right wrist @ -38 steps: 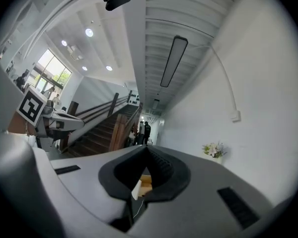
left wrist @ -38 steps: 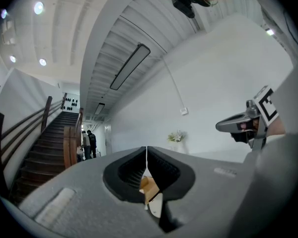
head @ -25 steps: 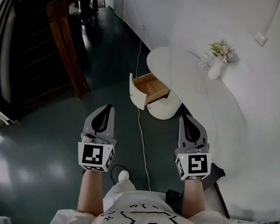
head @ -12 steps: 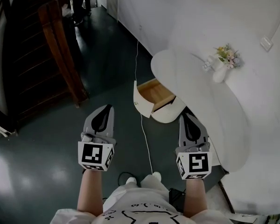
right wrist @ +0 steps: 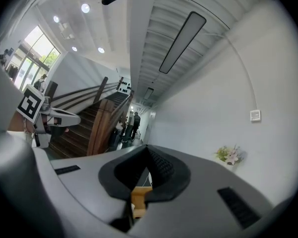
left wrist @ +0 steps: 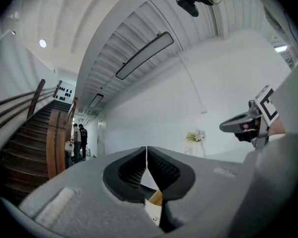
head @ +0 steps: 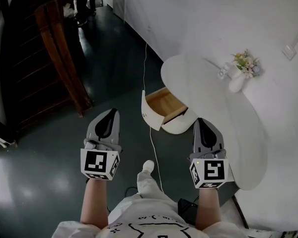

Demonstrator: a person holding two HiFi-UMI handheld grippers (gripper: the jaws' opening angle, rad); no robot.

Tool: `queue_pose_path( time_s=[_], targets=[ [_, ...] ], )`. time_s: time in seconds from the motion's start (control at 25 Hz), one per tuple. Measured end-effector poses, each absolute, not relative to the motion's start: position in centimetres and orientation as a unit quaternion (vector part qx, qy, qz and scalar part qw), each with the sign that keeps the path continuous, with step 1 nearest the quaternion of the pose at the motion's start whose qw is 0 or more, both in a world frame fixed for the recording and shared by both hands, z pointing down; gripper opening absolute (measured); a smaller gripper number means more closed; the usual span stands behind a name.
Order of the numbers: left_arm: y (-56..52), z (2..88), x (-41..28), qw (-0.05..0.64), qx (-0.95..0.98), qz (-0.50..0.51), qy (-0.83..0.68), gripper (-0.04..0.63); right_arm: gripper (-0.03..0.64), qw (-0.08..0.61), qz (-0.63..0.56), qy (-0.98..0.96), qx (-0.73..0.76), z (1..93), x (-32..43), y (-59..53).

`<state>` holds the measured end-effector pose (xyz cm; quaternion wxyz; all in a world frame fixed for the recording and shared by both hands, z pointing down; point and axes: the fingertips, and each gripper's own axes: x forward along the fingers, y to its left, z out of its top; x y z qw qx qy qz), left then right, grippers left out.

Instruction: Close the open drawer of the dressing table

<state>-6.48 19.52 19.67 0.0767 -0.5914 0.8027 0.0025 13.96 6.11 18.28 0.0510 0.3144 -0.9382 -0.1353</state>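
Both claws are clenched on nothing: my left gripper [head: 111, 115] shows its jaws pressed tip to tip in its own view, and my right gripper [head: 202, 124] reads the same. I hold them side by side, well apart, above the dark floor [head: 49, 148]. Ahead, between them, the drawer [head: 165, 101] stands pulled out from under the white dressing table [head: 208, 103], wooden inside showing, white front turned toward the left gripper. Neither gripper touches it. A white cable [head: 150, 133] runs along the floor past the drawer front. On the tabletop a white vase of flowers [head: 237, 78] stands near the wall.
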Motion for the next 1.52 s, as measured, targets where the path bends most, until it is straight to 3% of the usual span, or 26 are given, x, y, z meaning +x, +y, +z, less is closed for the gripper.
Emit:
queue_pose_path(
  time_s=[0.68, 1.04, 1.52],
  targets=[
    [0.7, 20.2, -14.1, 0.067, -0.618, -0.02, 0.783, 0.018, -0.005, 0.065, -0.111, -0.93, 0.345, 20.8, 6.3, -11.1],
    [-10.2, 22.3, -13.3, 0.051, -0.673, -0.045, 0.736, 0.018, -0.005, 0.087, -0.078, -0.91, 0.398, 23.0, 7.3, -19.4],
    [-15.7, 23.2, -11.3, 0.046, -0.727, -0.05, 0.683, 0.018, -0.005, 0.101, -0.052, -0.878, 0.465, 24.5, 10.8, -21.3]
  ],
)
